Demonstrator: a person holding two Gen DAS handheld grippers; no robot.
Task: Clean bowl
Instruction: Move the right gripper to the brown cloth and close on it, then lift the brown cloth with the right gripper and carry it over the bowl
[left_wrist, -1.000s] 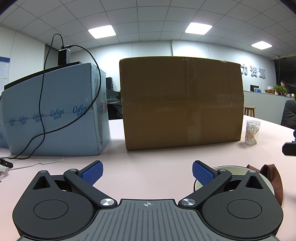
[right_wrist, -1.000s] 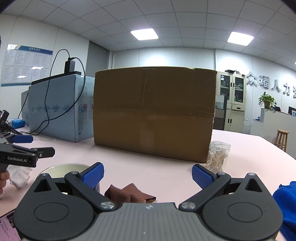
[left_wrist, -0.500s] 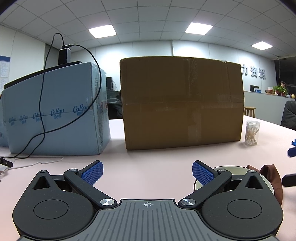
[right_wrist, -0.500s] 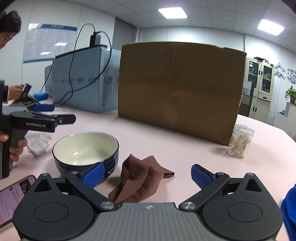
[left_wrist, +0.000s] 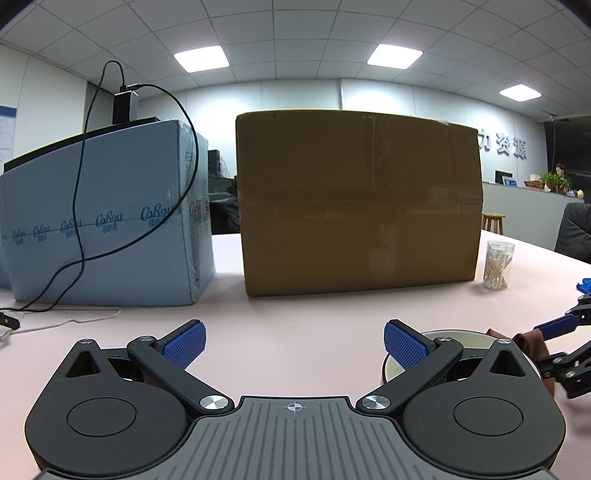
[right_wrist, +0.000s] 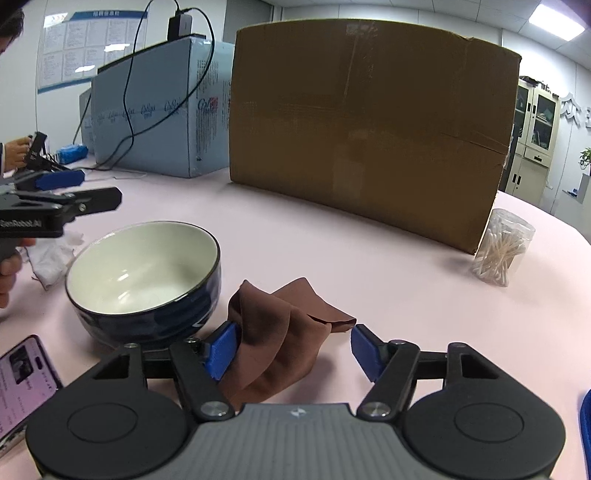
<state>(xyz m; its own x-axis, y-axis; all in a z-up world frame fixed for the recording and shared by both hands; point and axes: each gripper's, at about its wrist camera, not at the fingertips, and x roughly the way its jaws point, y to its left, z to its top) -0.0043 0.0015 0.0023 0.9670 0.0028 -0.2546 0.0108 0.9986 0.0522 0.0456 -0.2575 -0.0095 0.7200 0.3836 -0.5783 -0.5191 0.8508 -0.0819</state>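
A dark blue bowl with a white inside stands on the pink table; its rim also shows in the left wrist view behind the right finger. A crumpled brown cloth lies just right of the bowl. My right gripper is open and low over the table, its jaws on either side of the cloth, the left pad touching it. My left gripper is open and empty, just left of the bowl; it also shows in the right wrist view.
A big brown cardboard box and a light blue carton with a black cable stand behind. A jar of cotton swabs is at the right. A phone and white tissue lie left. A blue cloth is at the far right.
My right gripper has tilted down and moved forward, so the bowl and cloth came into view and the cloth now lies between its jaws. The left gripper has stayed still.
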